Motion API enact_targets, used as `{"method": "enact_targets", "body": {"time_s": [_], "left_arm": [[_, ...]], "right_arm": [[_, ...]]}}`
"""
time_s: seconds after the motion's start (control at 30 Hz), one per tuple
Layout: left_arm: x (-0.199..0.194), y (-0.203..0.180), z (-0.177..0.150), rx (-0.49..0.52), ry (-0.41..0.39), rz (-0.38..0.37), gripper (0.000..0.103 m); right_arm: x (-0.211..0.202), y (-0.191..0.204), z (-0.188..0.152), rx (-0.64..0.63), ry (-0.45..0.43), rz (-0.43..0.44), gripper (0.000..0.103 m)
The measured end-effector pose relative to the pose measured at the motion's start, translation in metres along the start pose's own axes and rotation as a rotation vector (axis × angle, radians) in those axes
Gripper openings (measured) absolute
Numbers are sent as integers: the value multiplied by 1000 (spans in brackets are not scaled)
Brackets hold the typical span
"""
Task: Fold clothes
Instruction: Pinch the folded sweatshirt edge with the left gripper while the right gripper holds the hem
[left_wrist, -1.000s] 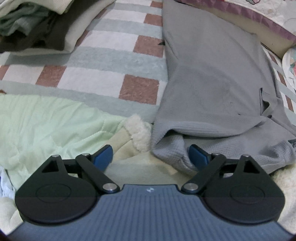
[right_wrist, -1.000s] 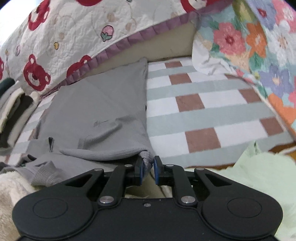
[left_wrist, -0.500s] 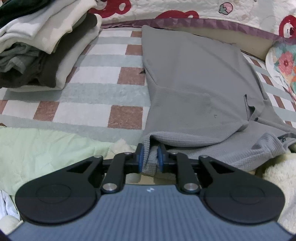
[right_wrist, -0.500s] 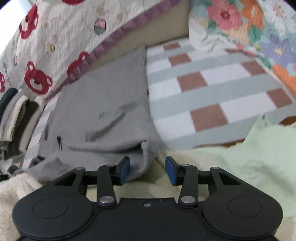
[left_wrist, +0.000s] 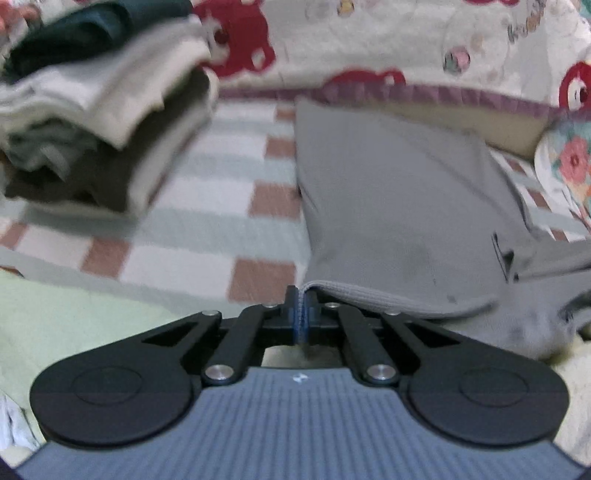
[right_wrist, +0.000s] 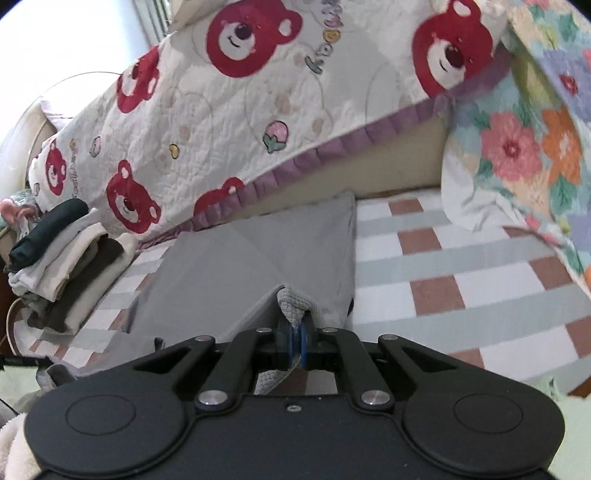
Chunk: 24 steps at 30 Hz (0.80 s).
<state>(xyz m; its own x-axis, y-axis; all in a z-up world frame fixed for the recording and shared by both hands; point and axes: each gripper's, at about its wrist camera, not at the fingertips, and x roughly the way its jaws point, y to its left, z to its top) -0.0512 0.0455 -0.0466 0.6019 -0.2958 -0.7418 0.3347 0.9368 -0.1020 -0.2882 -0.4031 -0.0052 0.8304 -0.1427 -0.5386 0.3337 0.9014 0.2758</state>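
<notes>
Grey waffle-knit garment (left_wrist: 388, 206), spread on the checked bedcover, near edge lifted, both near corners pinched

Bed with checked cover (right_wrist: 461, 266), grey garment (left_wrist: 388, 206) spread on it, stack of folded clothes (left_wrist: 99, 122) beside, floral pillow (right_wrist: 517, 155) at edge

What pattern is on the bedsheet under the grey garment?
Bedsheet: white, pale green and brown checks, clearest in the right wrist view.

Motion blur smears the folded clothes stack (left_wrist: 99, 122), whose left side the frame edge cuts off
</notes>
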Motion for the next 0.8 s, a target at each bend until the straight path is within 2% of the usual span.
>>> {"method": "enact_targets", "body": {"time_s": [0.1, 0.2, 0.53, 0.8], "left_arm": [[0, 0, 8, -2, -31, 21, 1], [-7, 2, 14, -14, -78, 39, 1], [-67, -12, 33, -55, -270, 92, 1], [-106, -25, 22, -60, -317, 84, 1]], "right_arm": [[8, 7, 12, -60, -12, -4, 7], [10, 13, 29, -57, -43, 24, 7], [-28, 38, 46, -108, -147, 34, 7], [-56, 35, 39, -81, -162, 43, 7]]}}
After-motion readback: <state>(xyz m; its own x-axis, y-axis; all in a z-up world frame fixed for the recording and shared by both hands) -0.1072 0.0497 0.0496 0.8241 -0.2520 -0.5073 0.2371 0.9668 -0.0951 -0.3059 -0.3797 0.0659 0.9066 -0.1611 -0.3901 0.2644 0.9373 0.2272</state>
